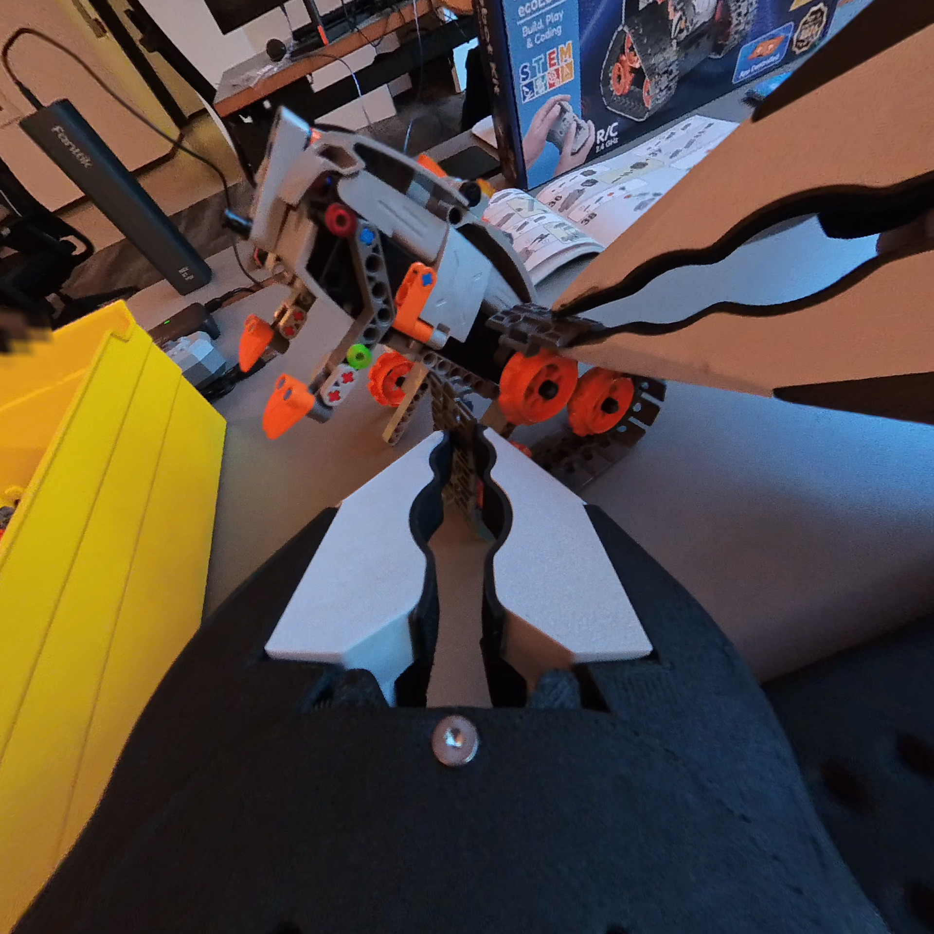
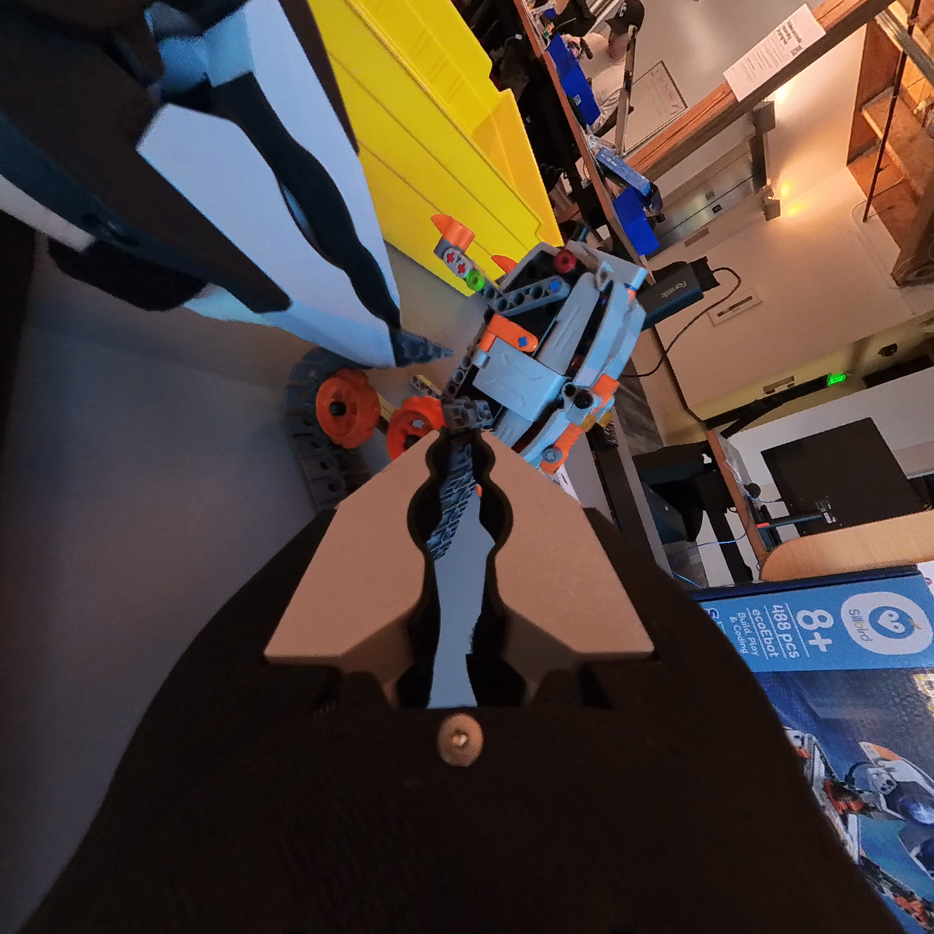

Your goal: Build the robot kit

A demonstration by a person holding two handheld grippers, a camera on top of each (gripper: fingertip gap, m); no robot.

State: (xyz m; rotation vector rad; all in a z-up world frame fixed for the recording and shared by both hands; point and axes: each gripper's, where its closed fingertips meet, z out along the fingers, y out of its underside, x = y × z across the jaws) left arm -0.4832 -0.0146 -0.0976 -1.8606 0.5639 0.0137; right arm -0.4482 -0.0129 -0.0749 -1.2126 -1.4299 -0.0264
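A grey, black and orange brick-built vehicle model (image 1: 404, 237) stands tilted on the grey table (image 1: 758, 530), with orange wheels (image 1: 538, 386) and a dark link track (image 1: 626, 429). My left gripper (image 1: 462, 437), with white fingers, is shut on a hanging end of the track (image 1: 460, 472) below the model. My right gripper (image 1: 561, 323), with tan fingers, comes in from the right and is shut on another track section (image 1: 535, 326) above the wheels. In the right wrist view my right gripper (image 2: 457, 437) pinches the track strip (image 2: 455, 500) next to the model (image 2: 546, 354), and the left gripper (image 2: 399, 343) holds its track end at upper left.
A yellow bin (image 1: 101, 505) stands close on the left, also in the right wrist view (image 2: 455, 126). A blue product box (image 1: 606, 76) and an open instruction booklet (image 1: 581, 212) lie behind the model. A dark slim device with a cable (image 1: 116, 197) leans at the back left. Spacing between my two grippers at the tips: around 5 cm.
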